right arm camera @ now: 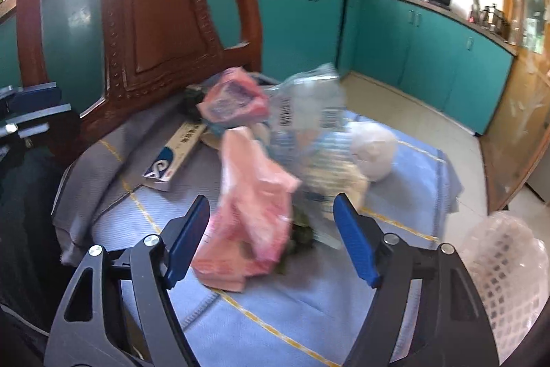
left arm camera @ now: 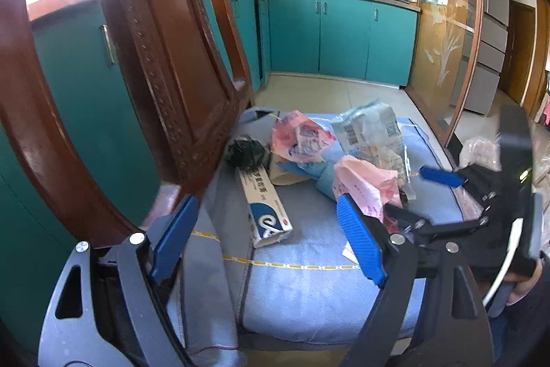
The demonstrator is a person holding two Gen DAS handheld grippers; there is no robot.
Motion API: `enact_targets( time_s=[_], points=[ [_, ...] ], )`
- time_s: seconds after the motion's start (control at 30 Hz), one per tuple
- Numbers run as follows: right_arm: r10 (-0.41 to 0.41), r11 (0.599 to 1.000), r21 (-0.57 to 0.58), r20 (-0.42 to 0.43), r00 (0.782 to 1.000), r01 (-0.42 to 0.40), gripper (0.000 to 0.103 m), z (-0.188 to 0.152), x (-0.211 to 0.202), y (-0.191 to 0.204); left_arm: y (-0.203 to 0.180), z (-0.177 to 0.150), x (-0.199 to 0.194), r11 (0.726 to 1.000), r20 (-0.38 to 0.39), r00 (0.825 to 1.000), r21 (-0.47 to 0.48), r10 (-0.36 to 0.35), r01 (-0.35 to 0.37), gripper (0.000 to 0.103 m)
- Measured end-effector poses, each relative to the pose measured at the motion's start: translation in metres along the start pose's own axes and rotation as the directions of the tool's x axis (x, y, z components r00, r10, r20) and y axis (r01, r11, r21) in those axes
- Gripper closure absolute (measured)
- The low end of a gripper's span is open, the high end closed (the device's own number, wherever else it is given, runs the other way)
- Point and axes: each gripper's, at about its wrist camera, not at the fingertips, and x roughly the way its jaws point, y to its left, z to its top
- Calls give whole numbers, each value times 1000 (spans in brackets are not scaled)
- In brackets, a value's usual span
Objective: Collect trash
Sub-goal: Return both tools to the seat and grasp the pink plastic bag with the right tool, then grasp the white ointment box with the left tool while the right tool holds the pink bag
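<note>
Right hand-held gripper (right arm camera: 271, 239): jaws apart, nothing held, straddling pink bag (right arm camera: 247, 212) at lower centre; long axis runs away toward frame top. Left hand-held gripper (left arm camera: 264, 241) apart, farther, lower left.

Wooden chair (left arm camera: 165, 64) with blue cushion (left arm camera: 309, 281), teal cabinets (left arm camera: 343, 36) behind.

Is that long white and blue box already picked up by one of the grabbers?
No, the long white and blue box lies flat on the blue seat cushion, with both the left gripper and right gripper open and empty.
</note>
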Motion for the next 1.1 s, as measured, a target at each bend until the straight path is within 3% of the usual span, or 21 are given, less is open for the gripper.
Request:
enact_targets(
  time_s=[0.2, 0.33, 0.57, 0.77, 0.93, 1.1],
  points=[
    [-24, 998, -55, -101, 995, 19, 62, -1, 38, 24, 4, -2, 7, 1000, -18, 1000, -17, 7, -7, 20],
    [23, 999, -46, -95, 995, -28, 91, -3, 29, 23, 3, -2, 9, 1000, -22, 1000, -21, 2, -3, 20],
    [61, 998, -10, -13, 998, -61, 92, -9, -13, 6, -5, -4, 22, 1000, -42, 999, -19, -24, 23, 20],
    [28, 998, 58, 68, 997, -32, 92, -14, -49, -20, -15, -9, 41, 999, -89, 995, 0, -33, 33, 20],
    [-21, 991, 134, 71, 997, 12, 92, -17, -53, -39, -22, -21, 59, 999, -141, 989, -2, -49, 49, 20],
    [-42, 991, 133, 58, 997, 34, 92, -17, -49, -40, -29, -28, 67, 998, -162, 985, 16, -52, 55, 20]
  ],
)
